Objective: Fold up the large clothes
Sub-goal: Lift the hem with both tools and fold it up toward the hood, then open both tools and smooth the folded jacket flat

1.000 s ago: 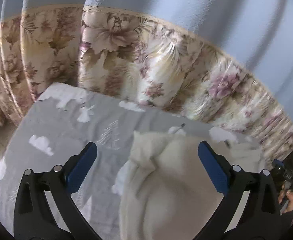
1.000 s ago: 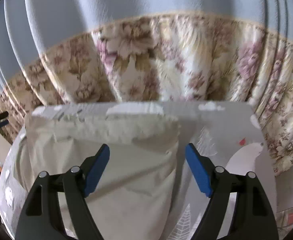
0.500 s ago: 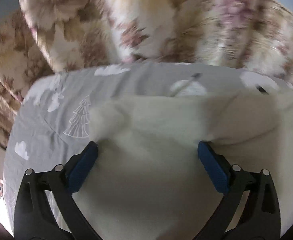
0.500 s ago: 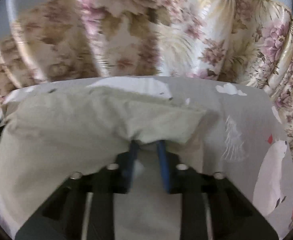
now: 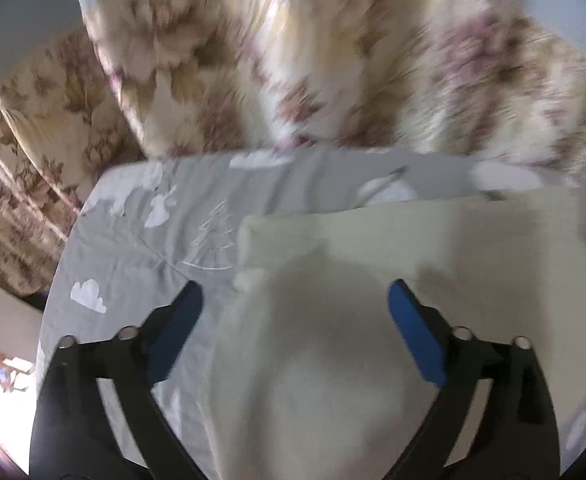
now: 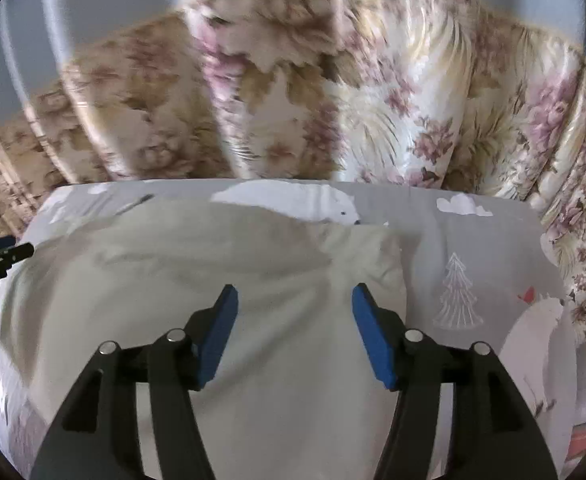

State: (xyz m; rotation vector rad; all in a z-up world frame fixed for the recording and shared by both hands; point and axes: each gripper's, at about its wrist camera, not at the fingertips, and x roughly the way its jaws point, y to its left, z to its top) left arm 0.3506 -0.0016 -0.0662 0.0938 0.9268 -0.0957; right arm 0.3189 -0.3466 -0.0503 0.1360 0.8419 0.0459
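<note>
A cream garment (image 6: 213, 280) lies spread on a bed covered with a grey sheet (image 6: 473, 248) printed with white bears, clouds and fir trees; a flowered curtain (image 6: 373, 100) hangs just behind the bed. There is no box, basket or other container to be seen, so the garment rests straight on the sheet. From the right wrist view its far edge is folded over into a thick, soft ridge that ends in a corner near the printed fir tree. The right gripper (image 6: 295, 300) hovers over that folded part, its blue pads (image 6: 217, 332) apart with nothing pinched between them; its jaws have just been opening, and the cloth lies loose beneath them. At the left edge of that view the tip of the other tool shows, near the garment's far side. In the left wrist view, which is blurred, the left gripper (image 5: 293, 296) stands wide apart above the garment (image 5: 413, 248), one pad (image 5: 173, 332) over the grey sheet (image 5: 141, 240) and the other over the cream cloth, gripping nothing.
</note>
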